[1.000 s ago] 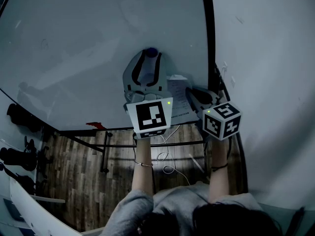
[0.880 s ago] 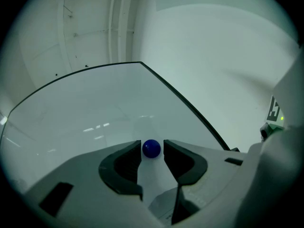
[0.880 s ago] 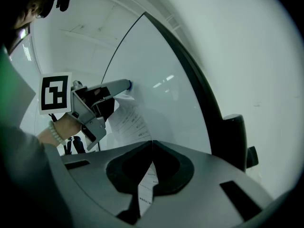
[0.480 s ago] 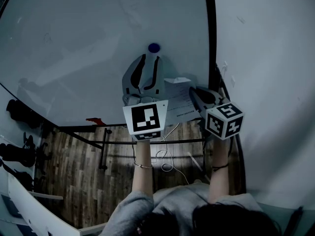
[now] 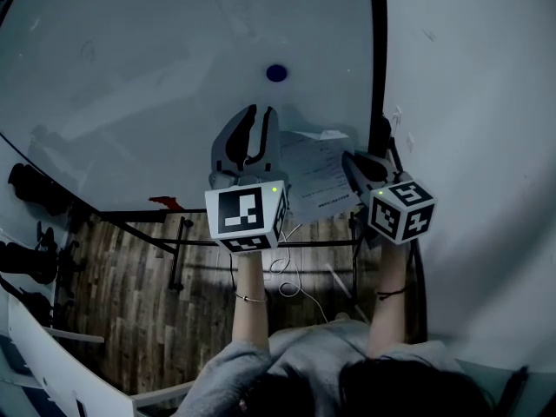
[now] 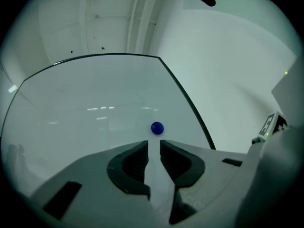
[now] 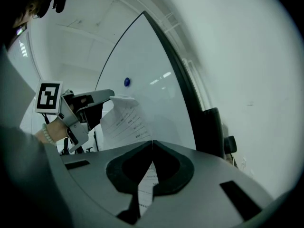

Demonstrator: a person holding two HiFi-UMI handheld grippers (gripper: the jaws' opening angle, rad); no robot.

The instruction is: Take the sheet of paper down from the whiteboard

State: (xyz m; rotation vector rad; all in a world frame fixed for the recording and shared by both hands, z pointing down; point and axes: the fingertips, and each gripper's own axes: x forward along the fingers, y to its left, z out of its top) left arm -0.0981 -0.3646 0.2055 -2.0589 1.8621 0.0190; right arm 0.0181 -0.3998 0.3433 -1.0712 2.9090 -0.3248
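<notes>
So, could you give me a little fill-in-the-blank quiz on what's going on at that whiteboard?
1. The small round magnet stuck on the whiteboard is ____ in colour.
2. The right gripper has its fingers shut on the printed ____.
3. The top edge of that thing hangs ____ the magnet, clear of it.

Missing words: blue; sheet of paper; below.

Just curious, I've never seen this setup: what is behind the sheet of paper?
The whiteboard, visible above and left of the sheet of paper. The blue magnet sits higher up, clear of the sheet. The patch of board directly behind the sheet is covered.
</notes>
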